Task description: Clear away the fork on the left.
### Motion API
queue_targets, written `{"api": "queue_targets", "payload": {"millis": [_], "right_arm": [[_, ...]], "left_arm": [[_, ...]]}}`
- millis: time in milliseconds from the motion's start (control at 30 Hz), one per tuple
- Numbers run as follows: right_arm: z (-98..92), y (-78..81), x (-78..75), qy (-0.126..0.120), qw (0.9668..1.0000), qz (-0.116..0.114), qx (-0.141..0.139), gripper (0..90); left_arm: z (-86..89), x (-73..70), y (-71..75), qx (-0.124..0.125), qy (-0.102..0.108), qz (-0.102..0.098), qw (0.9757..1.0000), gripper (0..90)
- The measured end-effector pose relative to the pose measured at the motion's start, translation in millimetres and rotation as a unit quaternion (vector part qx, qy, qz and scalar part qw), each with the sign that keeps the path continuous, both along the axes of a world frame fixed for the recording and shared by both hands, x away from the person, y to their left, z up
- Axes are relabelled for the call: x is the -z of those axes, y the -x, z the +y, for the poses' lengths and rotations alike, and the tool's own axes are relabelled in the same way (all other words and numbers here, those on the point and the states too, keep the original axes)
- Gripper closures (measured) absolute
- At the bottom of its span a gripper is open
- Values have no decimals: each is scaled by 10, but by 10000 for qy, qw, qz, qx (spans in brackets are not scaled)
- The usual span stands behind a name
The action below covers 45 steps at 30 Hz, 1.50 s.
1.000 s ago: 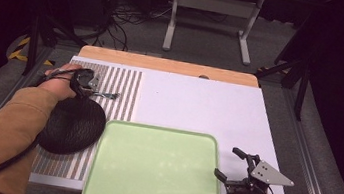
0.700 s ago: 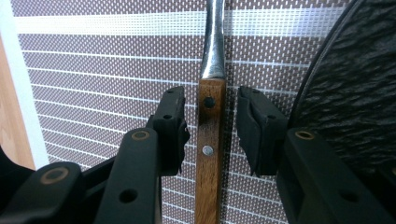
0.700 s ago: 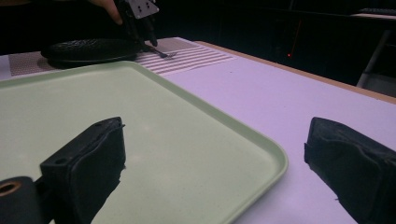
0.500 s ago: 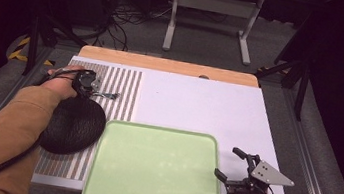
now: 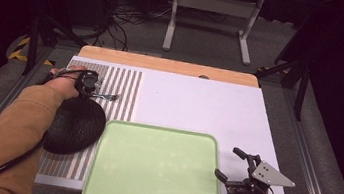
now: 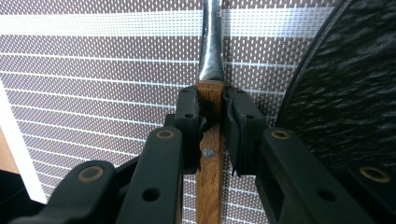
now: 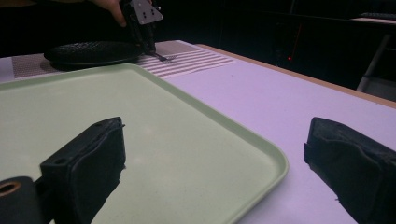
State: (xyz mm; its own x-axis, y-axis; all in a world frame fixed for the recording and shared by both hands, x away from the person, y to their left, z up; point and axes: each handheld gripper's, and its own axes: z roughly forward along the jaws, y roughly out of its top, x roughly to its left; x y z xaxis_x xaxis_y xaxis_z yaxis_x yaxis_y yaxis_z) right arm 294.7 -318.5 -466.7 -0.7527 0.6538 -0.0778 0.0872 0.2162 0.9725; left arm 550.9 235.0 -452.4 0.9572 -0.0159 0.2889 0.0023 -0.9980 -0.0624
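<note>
Striped matting (image 5: 121, 83) lies under the left gripper (image 6: 211, 122), clamped low on a fork's wooden handle (image 6: 209, 172) (for lifting, presumably); the right gripper (image 5: 235, 165) waits wide open beside the tray (image 5: 154, 175).

Wooden-handled fork (image 6: 209, 140), flat on striped mat (image 6: 93, 84)

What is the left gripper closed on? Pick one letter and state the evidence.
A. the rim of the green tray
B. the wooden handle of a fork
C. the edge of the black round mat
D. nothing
B: in the left gripper view the left gripper clamps the fork by its wooden handle, over the striped placemat.
</note>
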Motion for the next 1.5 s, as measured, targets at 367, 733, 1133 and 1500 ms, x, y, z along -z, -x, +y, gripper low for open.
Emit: {"api": "queue_targets", "payload": {"millis": [367, 733, 1133, 1500], "right_arm": [[5, 1, 2, 5, 10000, 15, -16, 57], [5, 0, 4, 8, 10000, 17, -20, 57], [7, 2, 2, 3, 10000, 9, -28, 57], [10, 0, 2, -14, 10000, 17, -38, 57]], "left_arm": [[0, 4, 18, -157, 56, -29, 9999, 777], [50, -65, 20, -512, 135, -120, 9985, 777], [49, -256, 19, -1307, 455, -20, 9904, 777], [39, -424, 48, -2317, 1211, 388, 9644, 778]]}}
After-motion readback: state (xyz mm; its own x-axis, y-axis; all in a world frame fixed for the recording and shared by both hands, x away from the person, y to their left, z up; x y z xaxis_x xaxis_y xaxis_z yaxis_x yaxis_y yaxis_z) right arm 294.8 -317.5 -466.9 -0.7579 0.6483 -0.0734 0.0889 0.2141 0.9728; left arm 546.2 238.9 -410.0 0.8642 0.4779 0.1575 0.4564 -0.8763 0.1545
